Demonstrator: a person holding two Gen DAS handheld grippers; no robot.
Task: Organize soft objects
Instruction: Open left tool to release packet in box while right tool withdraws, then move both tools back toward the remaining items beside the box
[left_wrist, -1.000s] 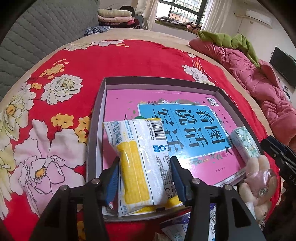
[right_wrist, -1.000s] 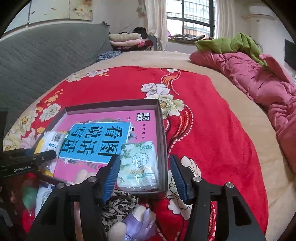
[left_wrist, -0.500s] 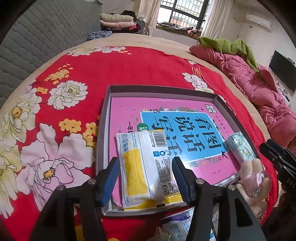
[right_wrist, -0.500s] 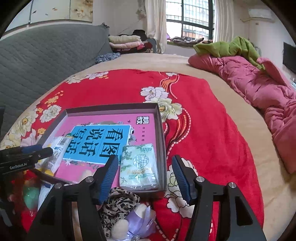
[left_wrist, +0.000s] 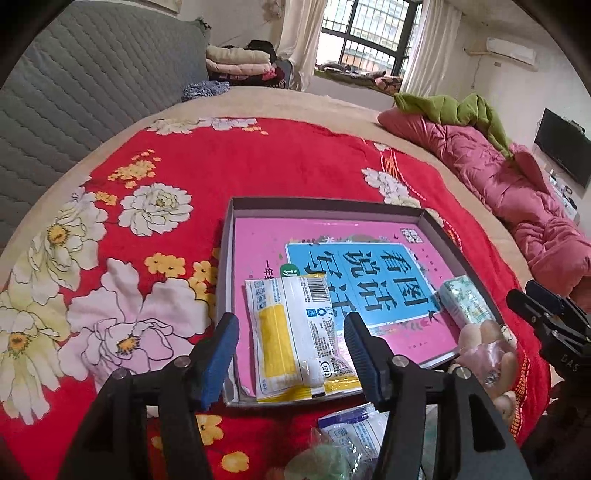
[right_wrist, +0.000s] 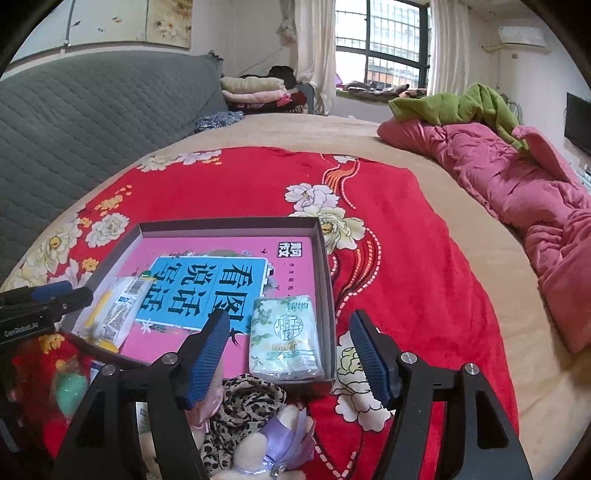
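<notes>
The left hand-held gripper (left_wrist: 291, 350) has just been opening; its jaws stand wide and clear of the yellow-and-white packet (left_wrist: 295, 336) lying flat in the tray (left_wrist: 325, 205). The right hand-held gripper (right_wrist: 288, 354) has also just been opening, wide around but not pressing the green tissue pack (right_wrist: 282, 338) in the tray's near right corner. Both packs look released. To finish the release cleanly, lift straight back without snagging. Plush toys (right_wrist: 258, 439) wait on the red bedspread (right_wrist: 406, 258), just before the tray.
</notes>
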